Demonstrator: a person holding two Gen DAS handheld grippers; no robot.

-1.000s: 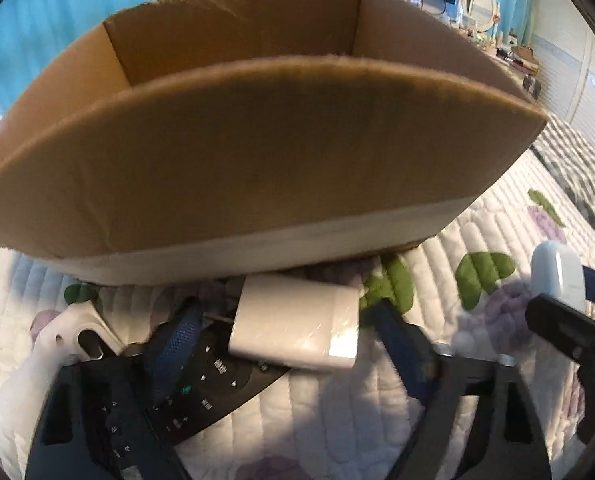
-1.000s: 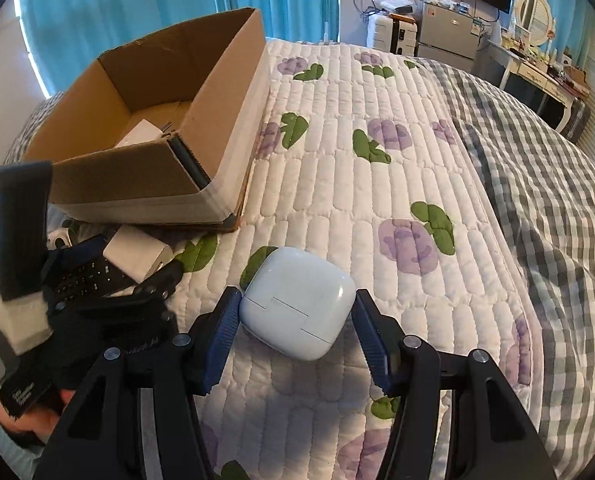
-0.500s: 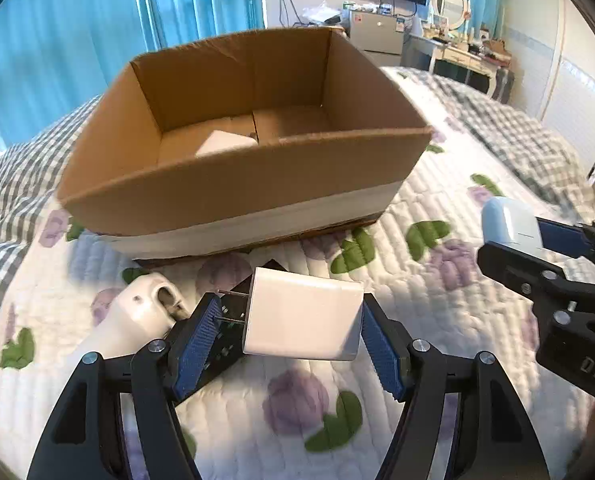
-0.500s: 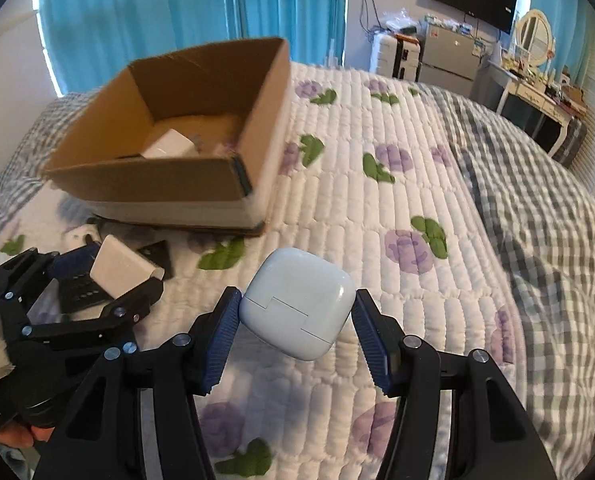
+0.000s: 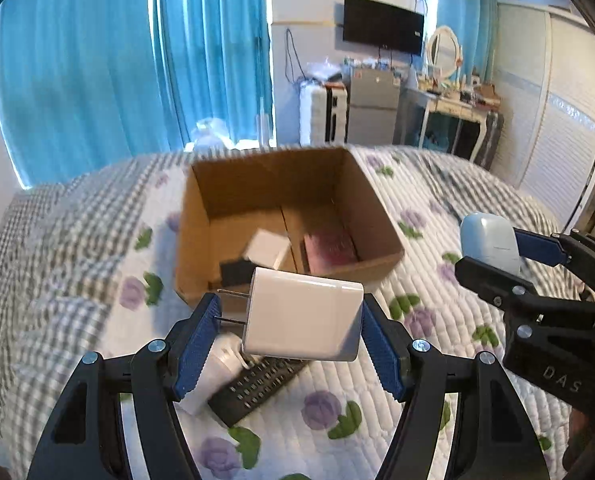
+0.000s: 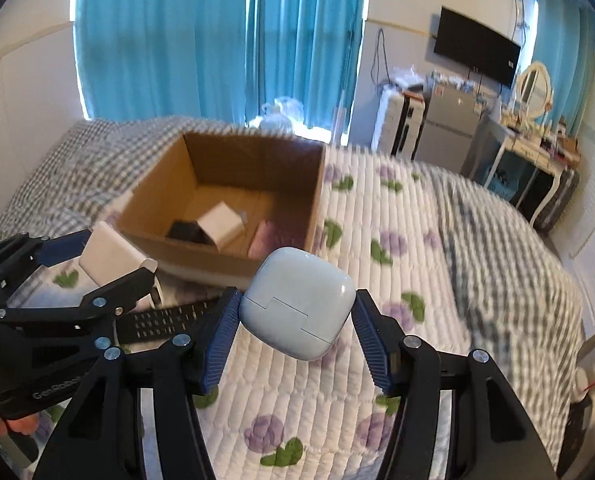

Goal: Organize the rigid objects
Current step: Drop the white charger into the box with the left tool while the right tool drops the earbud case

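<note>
Above the bed, near the box, I hold two things up, I think to drop them in. My left gripper squeezes the white charger between its jaws. My right gripper squeezes the pale blue case. A remote lies on the bed below.

Glossy plastic charger, matt cardboard box (corrugated), quilted cloth bedspread

Both the charger and earbud case have been lifted clear of the quilt.
</note>
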